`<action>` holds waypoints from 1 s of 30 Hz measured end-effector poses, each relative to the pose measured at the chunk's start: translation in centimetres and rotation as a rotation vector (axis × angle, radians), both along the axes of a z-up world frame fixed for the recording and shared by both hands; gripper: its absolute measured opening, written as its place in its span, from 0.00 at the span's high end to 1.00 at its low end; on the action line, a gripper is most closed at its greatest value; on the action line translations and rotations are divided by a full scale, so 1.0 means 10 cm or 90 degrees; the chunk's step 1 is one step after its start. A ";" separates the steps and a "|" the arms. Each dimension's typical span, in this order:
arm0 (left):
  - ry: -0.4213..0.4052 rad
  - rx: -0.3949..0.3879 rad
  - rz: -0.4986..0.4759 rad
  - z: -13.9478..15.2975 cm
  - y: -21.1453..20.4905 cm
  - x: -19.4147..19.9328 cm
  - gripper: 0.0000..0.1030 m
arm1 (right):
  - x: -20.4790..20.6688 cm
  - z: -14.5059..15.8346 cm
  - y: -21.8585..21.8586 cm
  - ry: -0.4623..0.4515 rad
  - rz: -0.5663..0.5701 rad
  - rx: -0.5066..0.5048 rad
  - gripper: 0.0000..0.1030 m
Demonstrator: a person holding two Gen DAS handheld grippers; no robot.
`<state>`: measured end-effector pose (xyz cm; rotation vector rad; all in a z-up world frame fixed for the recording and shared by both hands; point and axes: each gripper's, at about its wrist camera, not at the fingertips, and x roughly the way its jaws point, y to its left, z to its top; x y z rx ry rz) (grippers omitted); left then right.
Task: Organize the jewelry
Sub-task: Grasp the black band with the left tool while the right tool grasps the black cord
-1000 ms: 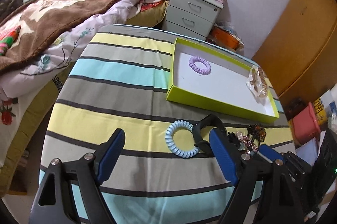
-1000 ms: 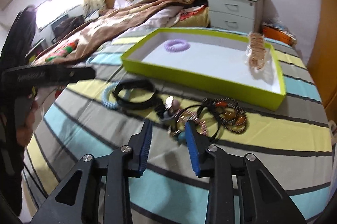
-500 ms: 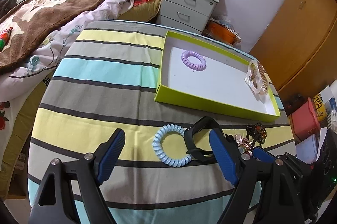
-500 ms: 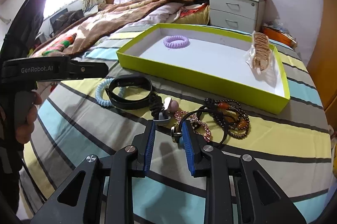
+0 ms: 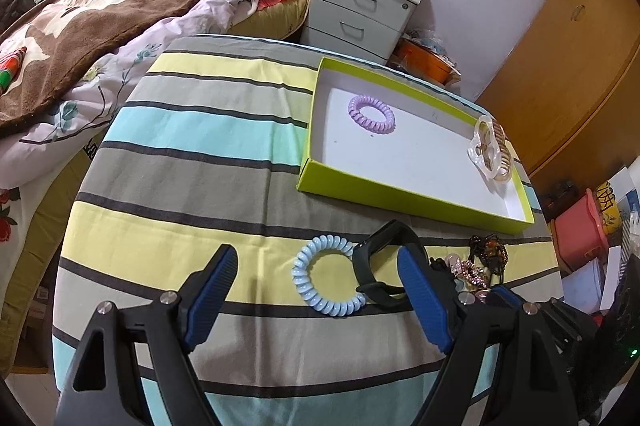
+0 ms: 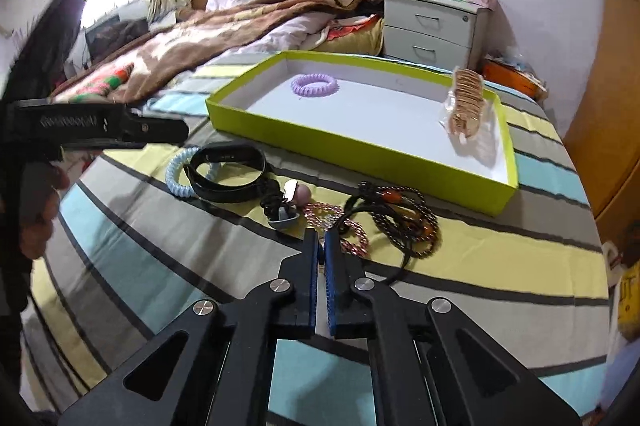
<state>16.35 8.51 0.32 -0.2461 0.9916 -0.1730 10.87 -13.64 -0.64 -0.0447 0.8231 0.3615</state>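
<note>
- Left gripper [image 5: 316, 284] sat wide apart, holding nothing, over the blue coil hair tie [image 5: 327, 276] and black band [image 5: 382, 264] on the striped cloth [image 5: 192, 153].
- Right gripper [image 6: 320, 246] was nearly closed at the pink bead bracelet [image 6: 340, 226]; whether it was pinched, can't tell.
- Green tray [image 6: 360, 149] lay far, holding the purple coil tie [image 6: 314, 83] at left and the bagged bracelet [image 6: 466, 103] at right.
- Dark bead necklace [image 6: 404, 222] lay just right of the pink one.

Matt striped cloth table cover [image 5: 208, 161], glossy plastic blue coil band [image 5: 326, 276], smooth cardboard tray [image 5: 404, 199], wooden wardrobe [image 5: 576, 57]
</note>
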 end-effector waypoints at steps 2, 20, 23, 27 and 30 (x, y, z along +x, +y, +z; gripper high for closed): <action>0.007 0.002 0.004 -0.01 0.01 0.00 0.19 | -0.03 0.04 -0.10 0.005 -0.004 0.040 0.97; 0.040 0.032 -0.037 -0.18 -0.28 0.11 0.34 | -0.36 0.39 -0.70 -0.049 -0.060 0.147 0.97; 0.038 0.064 -0.038 -0.18 -0.37 0.15 0.37 | -0.36 0.41 -0.74 -0.056 -0.059 0.156 0.97; 0.034 0.097 -0.050 -0.18 -0.46 0.19 0.42 | -0.36 0.40 -0.75 -0.055 -0.058 0.160 0.97; 0.019 0.122 -0.048 -0.14 -0.51 0.18 0.49 | -0.36 0.38 -0.76 -0.053 -0.059 0.165 0.97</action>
